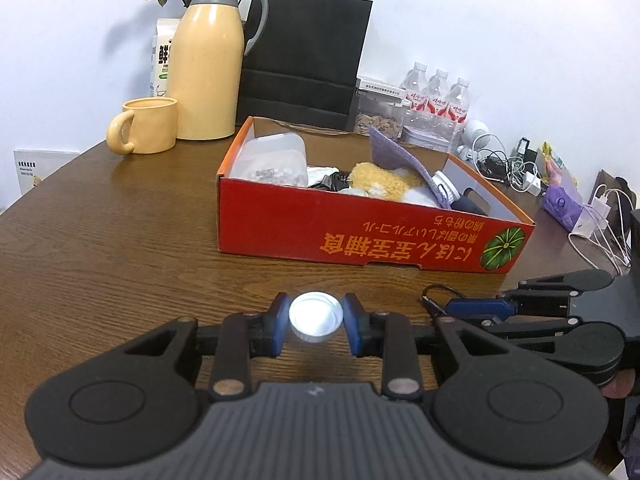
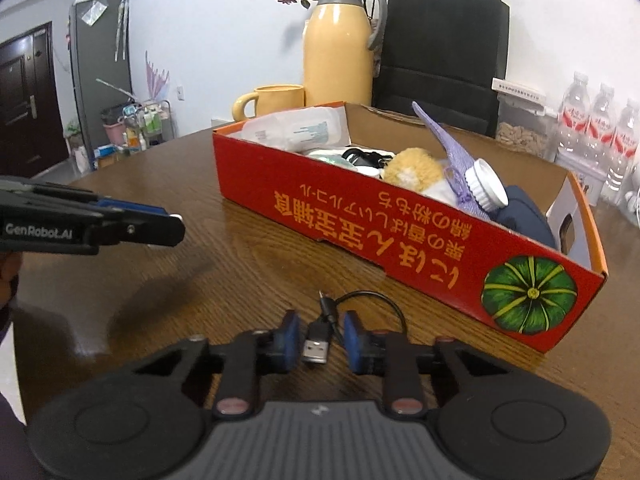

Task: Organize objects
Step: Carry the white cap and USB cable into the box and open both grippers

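Between the right hand-held gripper (image 2: 320, 340) pads lies the USB cable (image 2: 320, 336): plug end just inside the jaws, long axis running away from the hand toward the red box (image 2: 400, 240), cord looping right on the desk (image 2: 160, 280). Jaws are narrowed around the plug with slivers of gap showing on both sides, so not yet clamped by my read. Right hand is clearly the nearer one and pitches down at the desk. Left hand-held gripper (image 1: 316, 320) is clamped on a white bottle cap (image 1: 316, 318), held just above the desk short of the box's near wall. Box lies ahead of both, well apart from the cap, near the cable loop.
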`<action>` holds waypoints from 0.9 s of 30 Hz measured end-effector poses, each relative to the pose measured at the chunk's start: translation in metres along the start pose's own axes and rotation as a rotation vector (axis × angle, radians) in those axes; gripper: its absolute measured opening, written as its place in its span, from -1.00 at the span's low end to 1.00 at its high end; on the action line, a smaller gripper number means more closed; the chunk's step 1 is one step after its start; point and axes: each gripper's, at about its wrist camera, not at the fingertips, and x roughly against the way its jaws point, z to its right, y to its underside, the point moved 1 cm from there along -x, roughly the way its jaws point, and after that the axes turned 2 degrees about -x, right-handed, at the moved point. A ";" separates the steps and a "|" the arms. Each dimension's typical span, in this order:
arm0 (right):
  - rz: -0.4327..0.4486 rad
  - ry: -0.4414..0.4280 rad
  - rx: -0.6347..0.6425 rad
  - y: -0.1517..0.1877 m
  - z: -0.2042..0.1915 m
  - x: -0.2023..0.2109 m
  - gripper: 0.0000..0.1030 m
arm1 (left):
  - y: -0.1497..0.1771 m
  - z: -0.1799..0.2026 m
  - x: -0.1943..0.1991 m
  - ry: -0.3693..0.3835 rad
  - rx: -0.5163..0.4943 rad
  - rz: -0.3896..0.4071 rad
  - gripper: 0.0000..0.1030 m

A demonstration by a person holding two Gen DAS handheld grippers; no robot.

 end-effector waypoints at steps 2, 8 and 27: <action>0.003 0.007 0.004 0.000 -0.002 0.000 -0.71 | 0.000 -0.001 -0.001 0.003 0.003 0.000 -0.43; 0.017 0.046 0.009 0.001 -0.008 0.003 -0.72 | -0.005 -0.003 -0.001 0.010 0.004 0.011 -0.43; 0.247 0.109 0.006 -0.051 -0.006 0.048 -0.72 | -0.077 0.028 0.006 0.090 -0.088 0.193 -0.43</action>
